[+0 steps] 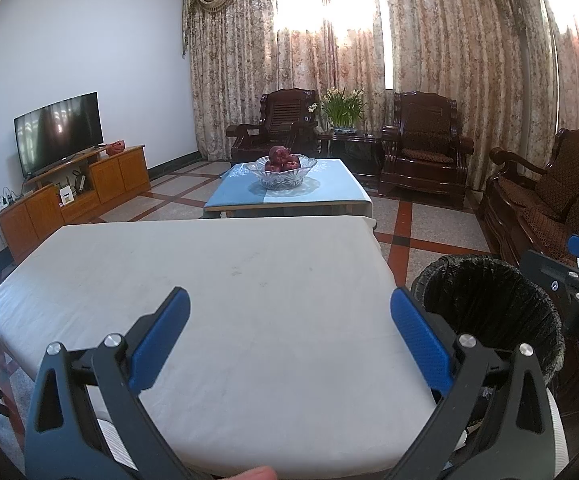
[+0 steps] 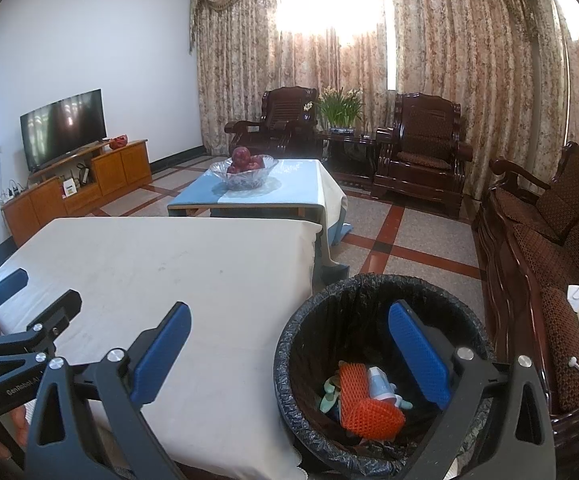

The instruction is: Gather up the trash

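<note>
Left tool [image 1: 289, 320]: jaws spread wide and empty, held over the near part of the desk [image 1: 217, 280], whose pale cloth lies bare beneath and ahead of the blue fingers [image 1: 161, 344]. To this tool's right, just off the desk's corner, stands the trash bin [image 1: 489, 304], lined with a black bag; its contents cannot be seen from this view. Beyond the bin, at the far right edge, part of the other tool shows.

Right tool [image 2: 289, 344]: jaws likewise spread wide, gripping nothing. Its left finger lies over the desk edge, its right finger [image 2: 419, 352] over the bin's mouth. Directly below and between the fingers, at the bottom of the bin, lies the collected trash: an orange foam net [image 2: 363, 404], a small pale-blue and white container [image 2: 381, 386] touching it on the right, and a greenish scrap [image 2: 329, 394] on its left. The left tool appears at this tool's far left, above the desk's near edge.

Ahead of both tools: a low table [image 1: 329, 196] with a blue cloth bearing a glass bowl of red fruit [image 1: 281, 168].
</note>
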`<state>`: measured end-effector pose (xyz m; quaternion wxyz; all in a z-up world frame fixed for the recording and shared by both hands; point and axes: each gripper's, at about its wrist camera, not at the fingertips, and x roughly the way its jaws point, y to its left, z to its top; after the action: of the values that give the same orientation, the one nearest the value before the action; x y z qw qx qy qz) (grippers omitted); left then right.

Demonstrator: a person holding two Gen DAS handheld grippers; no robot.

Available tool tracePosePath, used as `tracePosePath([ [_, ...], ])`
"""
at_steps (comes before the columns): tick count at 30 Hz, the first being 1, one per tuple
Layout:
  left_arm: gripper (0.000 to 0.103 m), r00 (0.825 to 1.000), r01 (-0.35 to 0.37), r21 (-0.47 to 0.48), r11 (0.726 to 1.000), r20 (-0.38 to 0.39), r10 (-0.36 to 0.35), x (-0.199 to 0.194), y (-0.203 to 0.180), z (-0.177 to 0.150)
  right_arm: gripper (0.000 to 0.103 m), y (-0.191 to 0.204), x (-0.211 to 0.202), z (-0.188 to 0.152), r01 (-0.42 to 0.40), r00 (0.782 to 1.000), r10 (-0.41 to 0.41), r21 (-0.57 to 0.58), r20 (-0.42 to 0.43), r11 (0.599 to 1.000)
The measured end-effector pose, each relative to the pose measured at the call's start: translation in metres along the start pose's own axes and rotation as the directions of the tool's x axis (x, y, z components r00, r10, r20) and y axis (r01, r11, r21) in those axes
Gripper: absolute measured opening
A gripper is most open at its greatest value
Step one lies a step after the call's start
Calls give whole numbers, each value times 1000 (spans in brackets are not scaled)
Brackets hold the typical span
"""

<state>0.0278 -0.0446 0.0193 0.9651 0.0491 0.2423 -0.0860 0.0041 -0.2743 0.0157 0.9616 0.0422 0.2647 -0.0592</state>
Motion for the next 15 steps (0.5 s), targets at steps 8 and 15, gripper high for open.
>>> tracePosePath([
  [8,97,1000,-1,2,1000,1,1,0,-1,-2,97,0,0,-1,0,1000,0,1,-3,1000],
  [15,97,1000,-1,1,1000,2,1,-2,-2,-2,97,0,1,-2,-1,1000,1,2,-5,1000],
])
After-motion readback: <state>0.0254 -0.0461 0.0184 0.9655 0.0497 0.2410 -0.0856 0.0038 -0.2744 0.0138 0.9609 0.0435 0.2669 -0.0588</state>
